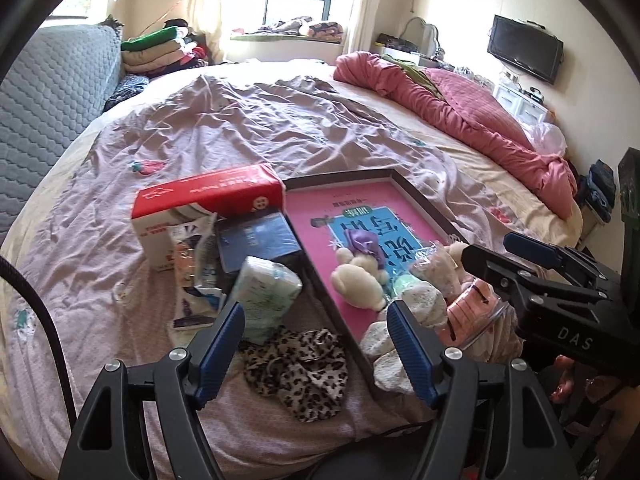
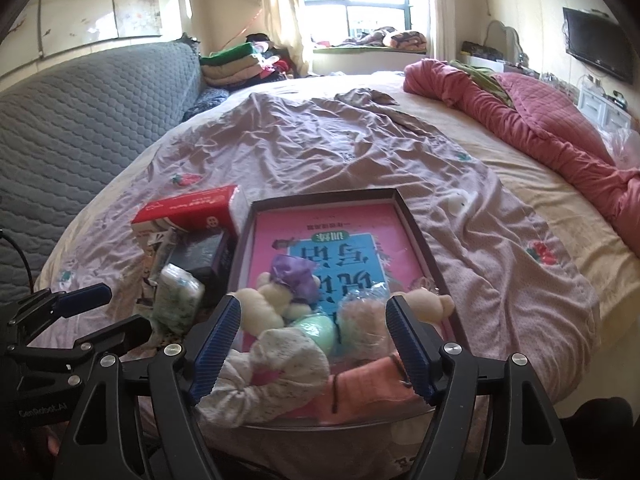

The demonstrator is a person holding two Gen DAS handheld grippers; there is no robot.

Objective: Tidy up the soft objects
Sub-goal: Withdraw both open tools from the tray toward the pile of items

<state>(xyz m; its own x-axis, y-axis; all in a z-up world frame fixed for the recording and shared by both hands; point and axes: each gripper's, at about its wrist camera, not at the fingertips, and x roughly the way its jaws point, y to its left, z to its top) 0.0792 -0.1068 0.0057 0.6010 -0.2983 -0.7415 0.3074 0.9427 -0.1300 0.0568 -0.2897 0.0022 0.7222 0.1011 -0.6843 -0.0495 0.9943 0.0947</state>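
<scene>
Leopard-print scrunchie (image 1: 298, 368) lies on the lilac sheet (image 1: 256, 128) just outside the tray (image 1: 344, 174), directly below and between the spread, empty jaws of our left gripper (image 1: 316, 344). Our right gripper (image 2: 312, 334), likewise spread and empty, hovers over the tray's soft pile, so we judge the left hand nearer.

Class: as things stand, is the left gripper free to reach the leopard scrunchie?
Probably yes. The left gripper is open with the scrunchie just below its fingers, uncovered on the bed.
</scene>
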